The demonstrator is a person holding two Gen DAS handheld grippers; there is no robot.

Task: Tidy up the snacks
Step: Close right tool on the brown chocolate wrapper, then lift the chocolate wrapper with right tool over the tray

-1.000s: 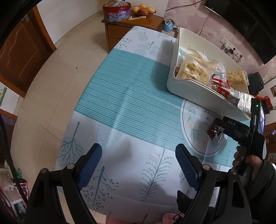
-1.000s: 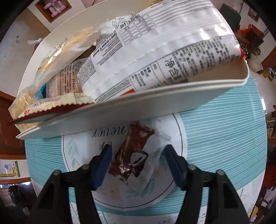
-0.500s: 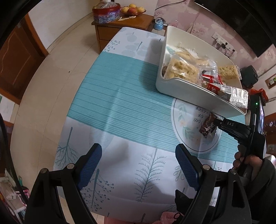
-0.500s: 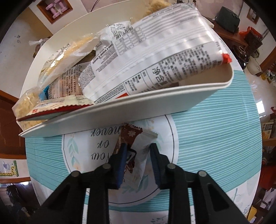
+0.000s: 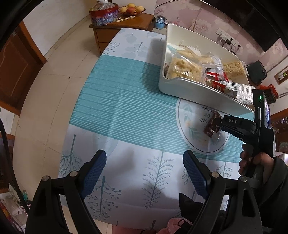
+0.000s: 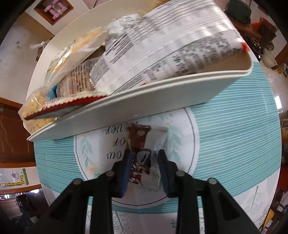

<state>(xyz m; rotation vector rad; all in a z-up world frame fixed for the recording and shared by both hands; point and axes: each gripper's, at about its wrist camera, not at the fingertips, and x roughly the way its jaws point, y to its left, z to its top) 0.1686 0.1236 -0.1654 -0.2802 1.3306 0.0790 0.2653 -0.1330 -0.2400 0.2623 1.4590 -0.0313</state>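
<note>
A brown snack packet (image 6: pixel 138 138) with a clear wrapper end sits between the blue pads of my right gripper (image 6: pixel 144 153). Both pads touch it while the jaws are opening slightly. It hangs just over the round printed motif (image 6: pixel 180 136) on the tablecloth, in front of the white tray (image 6: pixel 144 104). The tray holds several snack packs, among them a large white printed bag (image 6: pixel 162 54). In the left wrist view the packet (image 5: pixel 211 126) hangs at the right gripper (image 5: pixel 220 124). My left gripper (image 5: pixel 144 156) hovers open and empty above the near end of the table.
The table wears a teal-striped cloth (image 5: pixel 126 108) with tree prints, and tiled floor (image 5: pixel 45 108) lies to its left. A wooden cabinet (image 5: pixel 122 27) beyond the far end carries a red tin (image 5: pixel 104 14) and a fruit bowl (image 5: pixel 131 9). A person's hand (image 5: pixel 255 162) grips the right tool.
The right gripper closed from wide apart onto the brown packet, then its pads spread a little. The packet now sits off the cloth. The left gripper stays open and hardly moves.
</note>
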